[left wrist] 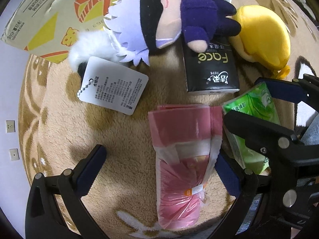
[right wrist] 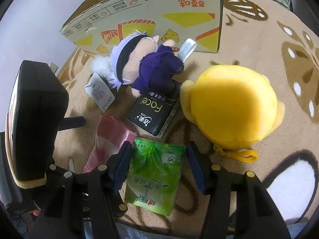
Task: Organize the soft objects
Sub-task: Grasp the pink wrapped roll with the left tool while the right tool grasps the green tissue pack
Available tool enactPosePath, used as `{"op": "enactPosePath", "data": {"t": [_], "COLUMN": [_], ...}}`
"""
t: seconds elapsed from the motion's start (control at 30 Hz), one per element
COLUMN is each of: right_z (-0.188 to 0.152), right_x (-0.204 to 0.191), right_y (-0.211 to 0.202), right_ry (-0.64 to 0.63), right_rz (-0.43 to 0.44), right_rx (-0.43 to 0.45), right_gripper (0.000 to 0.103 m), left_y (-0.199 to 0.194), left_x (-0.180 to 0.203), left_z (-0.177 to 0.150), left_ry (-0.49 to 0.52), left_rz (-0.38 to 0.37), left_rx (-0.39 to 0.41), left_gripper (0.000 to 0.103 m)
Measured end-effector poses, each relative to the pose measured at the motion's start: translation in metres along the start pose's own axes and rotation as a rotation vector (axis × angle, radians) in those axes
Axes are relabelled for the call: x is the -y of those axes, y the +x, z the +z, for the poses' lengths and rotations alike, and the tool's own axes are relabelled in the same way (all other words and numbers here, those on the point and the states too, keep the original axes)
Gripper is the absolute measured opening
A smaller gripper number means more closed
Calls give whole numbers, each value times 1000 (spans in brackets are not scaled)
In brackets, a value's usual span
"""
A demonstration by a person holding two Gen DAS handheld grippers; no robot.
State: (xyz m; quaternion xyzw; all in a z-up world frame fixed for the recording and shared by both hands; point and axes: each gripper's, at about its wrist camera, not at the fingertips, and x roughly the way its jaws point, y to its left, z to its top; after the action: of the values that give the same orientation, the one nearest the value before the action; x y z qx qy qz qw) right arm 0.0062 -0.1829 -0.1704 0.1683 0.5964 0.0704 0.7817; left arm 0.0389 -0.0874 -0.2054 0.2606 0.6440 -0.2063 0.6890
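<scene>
Right hand-held gripper point(right wrist: 157, 165) straddles the green tissue pack point(right wrist: 153, 177); its left pad touches the pack, its right pad stands just clear, so no clamp. Left hand-held gripper point(left wrist: 159, 165) stands wide apart around the pink bag roll point(left wrist: 181, 159) on the patterned rug point(left wrist: 119, 129). The black tissue pack point(left wrist: 211, 69), a purple-clad plush doll point(left wrist: 159, 23) and a yellow plush point(left wrist: 265, 37) lie near the cardboard box point(right wrist: 159, 16).
</scene>
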Motion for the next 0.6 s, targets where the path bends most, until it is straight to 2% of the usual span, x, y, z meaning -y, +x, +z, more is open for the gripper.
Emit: {"op": "enactPosePath", "data": {"t": [0.6], "right_z": [0], "right_x": [6], "right_y": [-1], "right_ry": [-4], "right_rz": [7], "right_rx": [-11], "right_gripper": [63], "left_y": [0], "left_x": [-4], "left_z": [0], "left_ry": [-4], "left_rz": [-2], "left_rx": [-15], "left_gripper": [102]}}
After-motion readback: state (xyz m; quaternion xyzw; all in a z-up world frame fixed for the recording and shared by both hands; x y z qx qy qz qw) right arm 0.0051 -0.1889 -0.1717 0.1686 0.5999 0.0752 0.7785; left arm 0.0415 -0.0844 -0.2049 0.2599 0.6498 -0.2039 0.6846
